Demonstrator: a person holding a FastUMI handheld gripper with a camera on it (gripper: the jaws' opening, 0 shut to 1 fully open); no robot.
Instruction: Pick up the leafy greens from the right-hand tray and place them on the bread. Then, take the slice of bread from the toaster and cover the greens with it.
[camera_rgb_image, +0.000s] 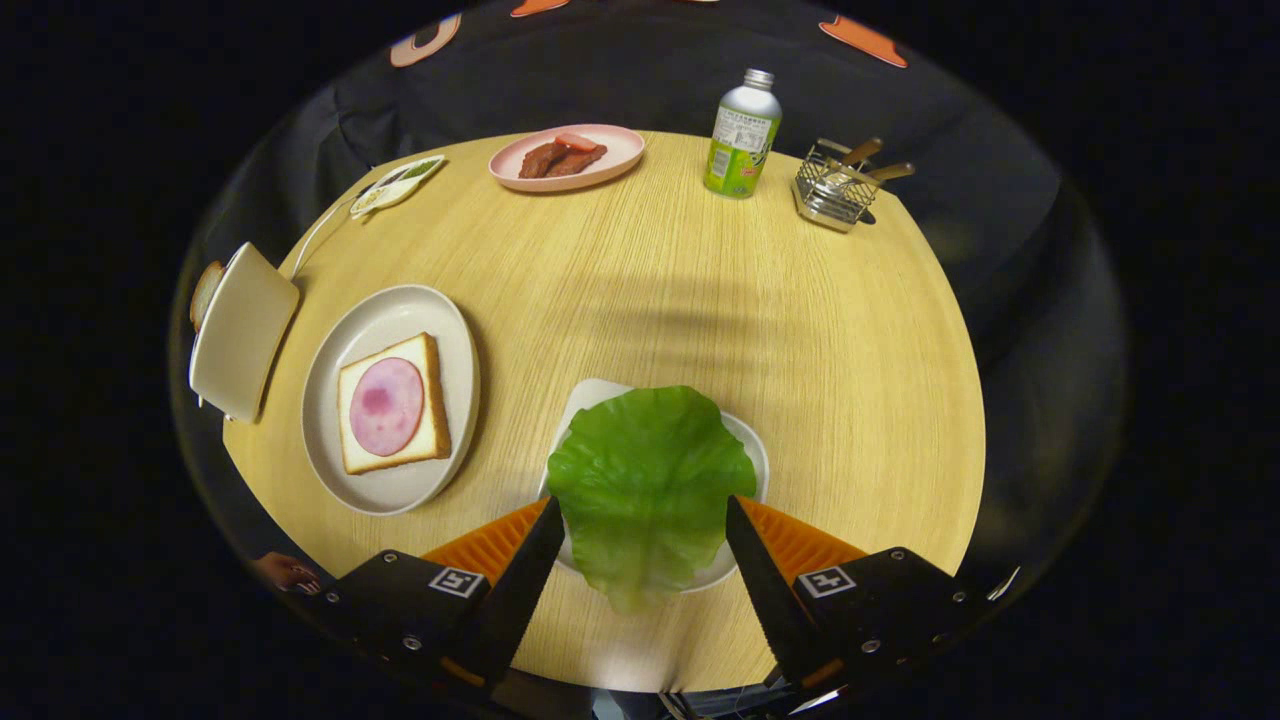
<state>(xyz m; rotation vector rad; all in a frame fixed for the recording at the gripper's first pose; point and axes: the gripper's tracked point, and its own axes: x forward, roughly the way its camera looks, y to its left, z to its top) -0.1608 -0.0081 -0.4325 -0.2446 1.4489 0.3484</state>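
Hovering with fingers (640, 520) spread wide either side of the greens (648, 480) on their tray (752, 450), bread (392, 404) off to the left

gripper camera rides above tongs (645, 515), looks steeply down over table (850, 330), near

Printed label on bottle (741, 135), text too small to read. Square marker tags on gripper (640, 520) body, no legible chars. Fingers spread either side of lettuce leaf (645, 485).
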